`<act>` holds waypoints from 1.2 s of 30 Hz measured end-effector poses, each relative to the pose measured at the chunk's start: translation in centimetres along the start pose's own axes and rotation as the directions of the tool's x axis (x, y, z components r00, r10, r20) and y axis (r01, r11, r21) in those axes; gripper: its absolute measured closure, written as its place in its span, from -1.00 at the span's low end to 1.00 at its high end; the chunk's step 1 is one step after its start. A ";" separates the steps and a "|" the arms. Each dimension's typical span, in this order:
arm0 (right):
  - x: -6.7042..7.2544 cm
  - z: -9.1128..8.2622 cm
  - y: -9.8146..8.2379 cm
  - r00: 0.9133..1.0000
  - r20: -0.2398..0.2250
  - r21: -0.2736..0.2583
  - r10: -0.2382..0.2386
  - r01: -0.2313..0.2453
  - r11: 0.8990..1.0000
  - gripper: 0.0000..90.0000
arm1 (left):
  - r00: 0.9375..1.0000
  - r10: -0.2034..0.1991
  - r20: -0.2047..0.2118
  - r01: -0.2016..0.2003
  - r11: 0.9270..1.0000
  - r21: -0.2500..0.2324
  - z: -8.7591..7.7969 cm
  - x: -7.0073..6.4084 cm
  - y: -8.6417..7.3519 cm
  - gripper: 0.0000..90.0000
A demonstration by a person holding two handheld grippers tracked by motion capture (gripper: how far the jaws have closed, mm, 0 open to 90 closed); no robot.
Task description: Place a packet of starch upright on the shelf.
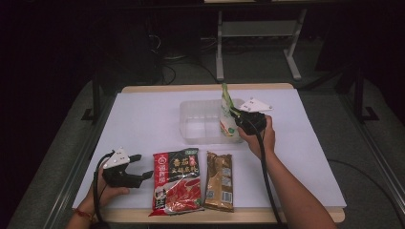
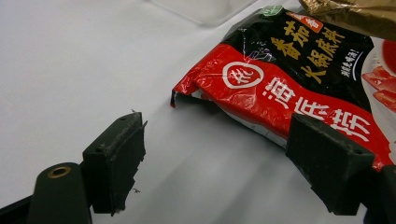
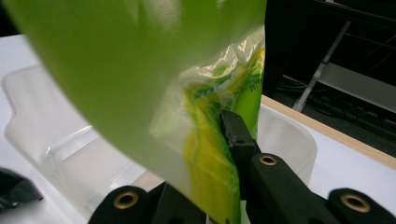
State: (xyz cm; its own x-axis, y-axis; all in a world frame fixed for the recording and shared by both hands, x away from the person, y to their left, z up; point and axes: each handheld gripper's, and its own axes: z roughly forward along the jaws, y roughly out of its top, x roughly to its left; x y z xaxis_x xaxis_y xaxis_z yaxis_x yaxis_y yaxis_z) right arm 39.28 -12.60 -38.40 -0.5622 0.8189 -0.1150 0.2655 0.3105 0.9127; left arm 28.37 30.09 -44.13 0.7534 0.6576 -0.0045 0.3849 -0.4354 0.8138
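So the clear plastic tub (image 1: pixel 200 121) sat toward the far middle of the white worktop (image 1: pixel 143 124), and as far as I could see the only thing in it was the green and yellow pouch (image 1: pixel 228 119), which stood upright at the tub's right end. The right tool (image 1: pixel 235 114) was clamped on that pouch, and in the right gripper view the pouch (image 3: pixel 205 154) was squeezed between the black jaws with the tub's see-through wall (image 3: pixel 42 121) behind it. I couldn't tell whether the pouch's bottom actually touched the tub floor. Over on the near left, the left tool (image 1: pixel 143 168) was spread wide with nothing between its jaws, resting low by the worktop edge. Right beside it lay the red and black hotpot packet (image 1: pixel 176 181), flat on the worktop, outside the tub. In the left gripper view its torn-looking corner (image 2: pixel 180 93) pointed into the gap between the jaws. A gold-brown packet (image 1: pixel 219 181) lay flat just right of it, also outside the tub.
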 end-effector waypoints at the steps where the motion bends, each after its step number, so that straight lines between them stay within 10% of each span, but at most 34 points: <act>1: 0.1 -0.1 -0.1 1.000 0.000 -0.001 0.003 -0.003 1.000 0.94 | 1.000 -0.001 -0.001 0.001 1.000 0.000 0.0 0.0 0.0 -0.58; 36: -1.3 -3.6 -0.8 0.999 -0.024 0.016 0.030 -0.030 0.999 0.65 | 1.000 0.005 0.003 -0.006 1.000 0.003 0.1 -0.1 0.1 -0.58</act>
State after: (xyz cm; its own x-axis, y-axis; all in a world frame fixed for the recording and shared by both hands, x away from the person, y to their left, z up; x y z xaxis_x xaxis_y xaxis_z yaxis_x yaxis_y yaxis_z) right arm 37.00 -15.58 -37.55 -0.5728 0.8160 -0.0780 0.2946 0.2937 0.9094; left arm 28.39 29.91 -44.15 0.7572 0.6532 -0.0019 0.3824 -0.4409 0.8120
